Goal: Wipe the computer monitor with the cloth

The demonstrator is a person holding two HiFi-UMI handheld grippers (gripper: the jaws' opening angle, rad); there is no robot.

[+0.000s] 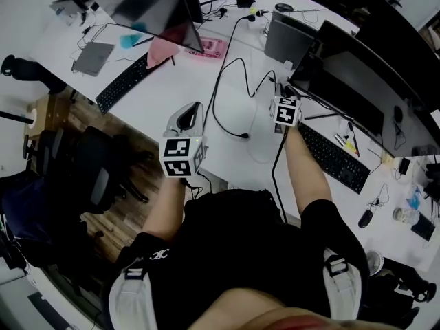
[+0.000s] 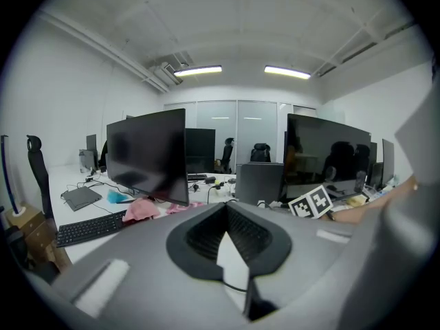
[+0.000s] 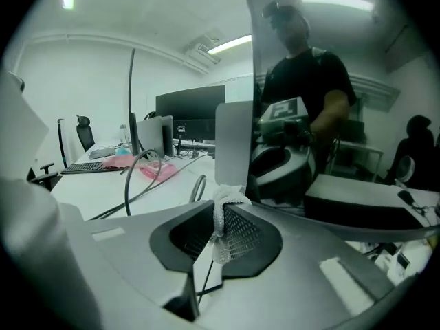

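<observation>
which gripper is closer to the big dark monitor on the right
Right. The right gripper, pinching the cloth, sits just before the monitor; the left gripper is farther off to its left, over the desk.

Cool, even light falls from two ceiling strip lights [image 2: 198,69] above the monitor [image 2: 148,153], whose dark screen carries a dull sheen. The desk [image 2: 103,208] below the monitor is bright, perhaps slightly washed out, with faint shadows. Both gripper views bend at the edges, their corners black, and the nearest foreground is blurred.
</observation>
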